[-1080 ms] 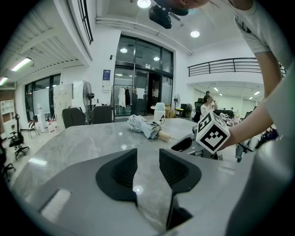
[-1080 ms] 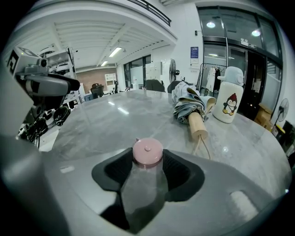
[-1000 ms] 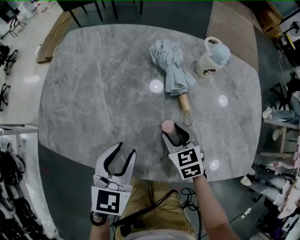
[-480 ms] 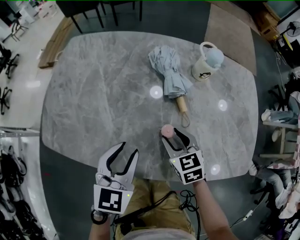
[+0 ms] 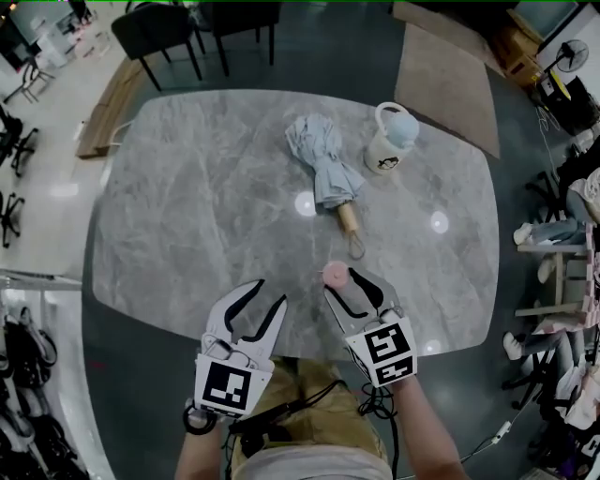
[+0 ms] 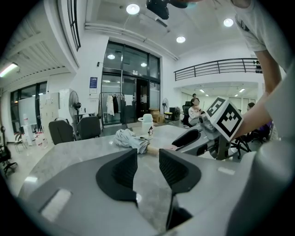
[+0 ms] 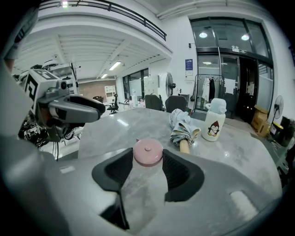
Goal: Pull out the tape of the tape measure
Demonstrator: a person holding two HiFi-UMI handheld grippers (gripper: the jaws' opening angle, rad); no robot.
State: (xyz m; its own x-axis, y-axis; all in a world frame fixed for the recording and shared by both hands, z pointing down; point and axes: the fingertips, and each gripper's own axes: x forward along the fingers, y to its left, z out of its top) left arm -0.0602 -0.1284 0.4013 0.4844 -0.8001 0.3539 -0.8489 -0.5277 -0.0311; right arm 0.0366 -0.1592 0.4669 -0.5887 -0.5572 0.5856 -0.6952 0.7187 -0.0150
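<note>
Starting closest in, two grippers are seen over the near edge of one grey marble table (image 5: 187,216). The left gripper (image 6: 148,161) is held with its jaws apart, and only bare tabletop is seen between them. The right gripper (image 5: 345,284) is clamped on the single round pink tape measure (image 7: 148,152), which is pinched right at the jaw tips. Its lower half is covered by the pads, so whether it's touching the table can't be told. Further out, one folded pale umbrella (image 5: 323,169) is laid with its wooden handle pointed toward the grippers. One white penguin bottle (image 5: 389,141) is stood just beside it. Beyond the table, two dark chairs (image 5: 155,28) are partly cut off by the top edge.
</note>
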